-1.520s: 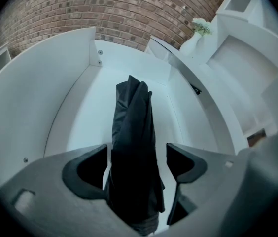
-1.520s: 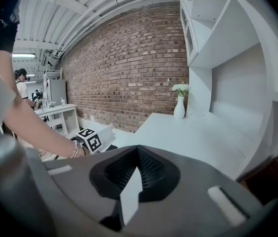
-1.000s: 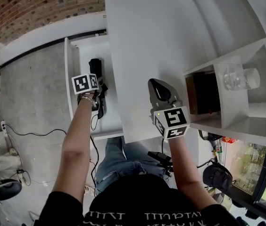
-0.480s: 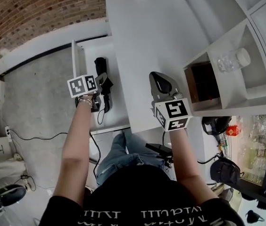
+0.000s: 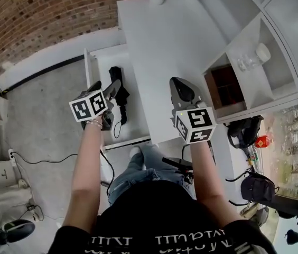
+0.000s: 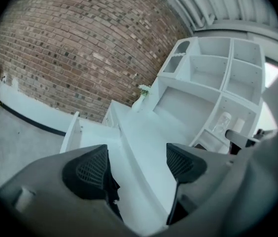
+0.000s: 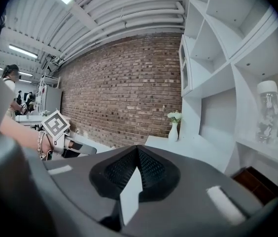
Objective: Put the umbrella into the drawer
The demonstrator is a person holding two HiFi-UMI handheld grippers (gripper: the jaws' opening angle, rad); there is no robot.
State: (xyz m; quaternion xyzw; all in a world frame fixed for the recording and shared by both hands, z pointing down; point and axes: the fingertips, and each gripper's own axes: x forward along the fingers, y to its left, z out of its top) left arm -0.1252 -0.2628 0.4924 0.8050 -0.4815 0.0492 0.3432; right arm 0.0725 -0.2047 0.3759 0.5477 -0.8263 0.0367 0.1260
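Left tongs (image 6: 135,164) spread wide, nothing between the pads, only a scrap of dark fabric showing just below the left one. Lifted and drawn back toward the body since a second ago; then low, right over the umbrella (image 5: 118,91) in the drawer (image 5: 92,67). Now raised clear of it and tipped up enough to look along the bench (image 5: 159,46) toward the brick wall (image 6: 80,48) rather than down into the drawer.

Released, by all appearances. Umbrella lying lengthwise on the drawer floor, along the side next to the bench's left edge, its strap (image 5: 117,130) trailing toward the near end, touched by nothing. Main step of the task judged done. Drawer standing open beside the bench; pushing it shut perhaps to follow, though not asked for.

Right tongs (image 7: 138,169) pressed together on nothing, low over the bench close to its near edge, contact with the top not clear. Much the same spot as a second ago, pointing away from the body.

Left forearm (image 5: 85,163) stretched forward and nearly straight toward the drawer's near end, bracelet (image 5: 95,123) at the wrist, marker cube (image 5: 90,106) uppermost. Right forearm (image 5: 204,168) likewise stretched forward, wrist level, its own cube facing up. Shelves (image 5: 281,67) with a bottle (image 5: 252,57) beyond the bench's right edge, well apart from both tongs.
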